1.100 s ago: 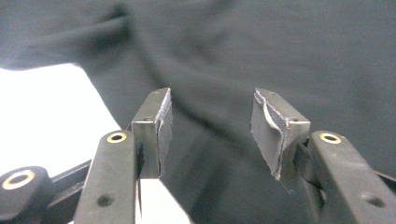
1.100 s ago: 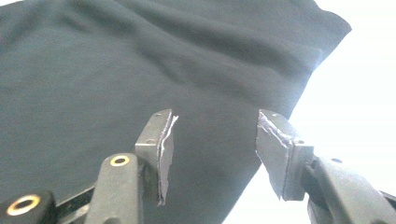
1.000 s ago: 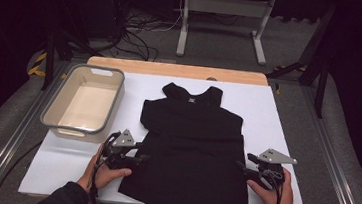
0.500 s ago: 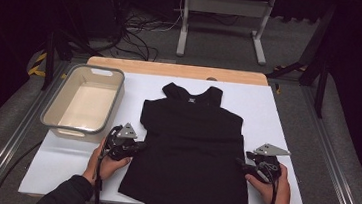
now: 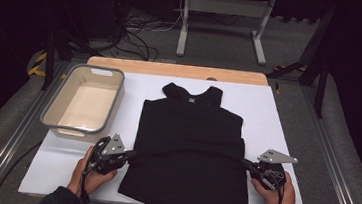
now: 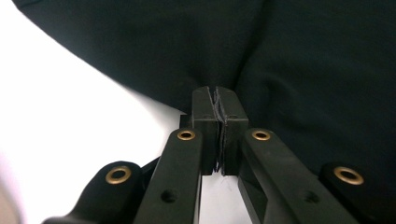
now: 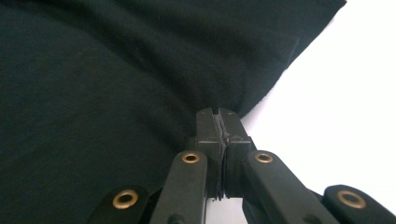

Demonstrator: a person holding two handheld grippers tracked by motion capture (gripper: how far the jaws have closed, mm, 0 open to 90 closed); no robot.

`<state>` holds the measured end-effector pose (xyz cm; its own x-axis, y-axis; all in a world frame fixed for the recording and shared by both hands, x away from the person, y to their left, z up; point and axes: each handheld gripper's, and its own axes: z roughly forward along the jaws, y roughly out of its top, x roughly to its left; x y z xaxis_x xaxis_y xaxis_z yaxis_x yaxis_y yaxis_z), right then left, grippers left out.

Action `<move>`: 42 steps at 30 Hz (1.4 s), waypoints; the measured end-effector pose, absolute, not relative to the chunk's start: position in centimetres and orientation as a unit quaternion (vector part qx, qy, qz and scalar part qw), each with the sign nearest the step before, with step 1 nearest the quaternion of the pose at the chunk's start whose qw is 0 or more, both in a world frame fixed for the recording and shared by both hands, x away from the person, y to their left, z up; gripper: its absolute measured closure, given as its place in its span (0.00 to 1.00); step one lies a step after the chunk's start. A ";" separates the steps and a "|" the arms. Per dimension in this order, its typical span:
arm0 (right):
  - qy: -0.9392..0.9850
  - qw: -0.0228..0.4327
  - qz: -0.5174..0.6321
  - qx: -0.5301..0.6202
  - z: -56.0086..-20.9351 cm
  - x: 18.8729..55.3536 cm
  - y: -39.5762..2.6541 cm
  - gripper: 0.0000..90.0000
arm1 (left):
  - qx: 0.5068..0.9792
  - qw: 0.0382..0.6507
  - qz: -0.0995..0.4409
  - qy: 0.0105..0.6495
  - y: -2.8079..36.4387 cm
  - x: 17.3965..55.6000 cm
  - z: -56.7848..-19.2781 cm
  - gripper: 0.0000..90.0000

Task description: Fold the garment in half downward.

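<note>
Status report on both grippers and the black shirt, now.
Left gripper and right gripper just closed, both shut on the black shirt's side edges. Shirt flat on the white table. Grey bin at left, clear of it.

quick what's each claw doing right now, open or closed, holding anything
Left claw: just closed, clamped on the left side edge of the black tank top.
Right claw: just closed, clamped on the tank top's right side edge.

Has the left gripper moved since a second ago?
Yes. The left gripper has gone inward to the black shirt's left edge and up toward the tub. Its jaws have just been closing and now pinch the fabric.
</note>
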<state>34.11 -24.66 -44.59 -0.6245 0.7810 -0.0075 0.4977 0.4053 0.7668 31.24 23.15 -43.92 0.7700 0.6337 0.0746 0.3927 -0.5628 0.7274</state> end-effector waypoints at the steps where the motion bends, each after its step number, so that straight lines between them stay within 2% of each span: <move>1: 0.816 0.186 0.383 0.392 -44.4 33.8 -24.8 0.99 | 0.867 0.365 0.164 0.296 23.5 30.6 -43.9 0.98; 5: 0.811 0.197 0.388 0.392 -44.0 33.0 -24.9 0.99 | 0.860 0.378 0.165 0.300 24.8 28.8 -43.5 0.98; 11: 0.813 0.188 0.393 0.387 -43.9 32.5 -24.7 0.99 | 0.858 0.387 0.167 0.293 25.2 27.2 -43.4 0.97; 14: 0.809 0.193 0.397 0.388 -43.8 32.3 -24.7 0.98 | 0.847 0.402 0.177 0.300 25.0 27.4 -43.2 0.91; 15: 0.808 0.197 0.395 0.390 -43.9 32.3 -24.7 0.98 | 0.847 0.404 0.180 0.295 24.8 27.4 -43.1 0.84; 16: 0.810 0.197 0.392 0.390 -43.9 32.3 -24.7 0.97 | 0.848 0.404 0.182 0.290 24.6 27.2 -43.1 0.82; 19: 0.811 0.206 0.387 0.388 -44.0 32.3 -24.6 0.94 | 0.861 0.410 0.165 0.254 23.7 26.6 -43.0 0.78; 26: 0.810 0.200 0.400 0.379 -44.1 32.2 -24.0 0.74 | 0.888 0.405 0.083 0.204 21.0 25.8 -44.6 0.72; 31: 0.819 0.196 0.402 0.360 -44.3 32.1 -23.3 0.65 | 0.894 0.382 0.087 0.217 20.0 26.5 -45.8 0.60; 33: 0.821 0.194 0.403 0.356 -44.4 32.2 -23.0 0.64 | 0.896 0.368 0.093 0.229 19.8 26.9 -46.2 0.48; 36: 0.823 0.192 0.403 0.352 -44.6 32.3 -22.9 0.61 | 0.893 0.370 0.096 0.239 19.8 27.5 -46.3 0.52; 39: 0.821 0.186 0.405 0.356 -44.7 32.4 -23.0 0.61 | 0.892 0.371 0.097 0.241 19.8 27.9 -46.3 0.68; 42: 0.820 0.185 0.406 0.358 -44.8 32.5 -23.0 0.61 | 0.893 0.371 0.093 0.236 19.7 28.3 -46.2 0.89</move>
<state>32.49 -23.00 -44.80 -0.6750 0.7377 -0.0134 0.4374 0.4146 0.7980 28.34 19.74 -46.20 0.8715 0.4903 -0.0090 0.3526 -0.6137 0.7065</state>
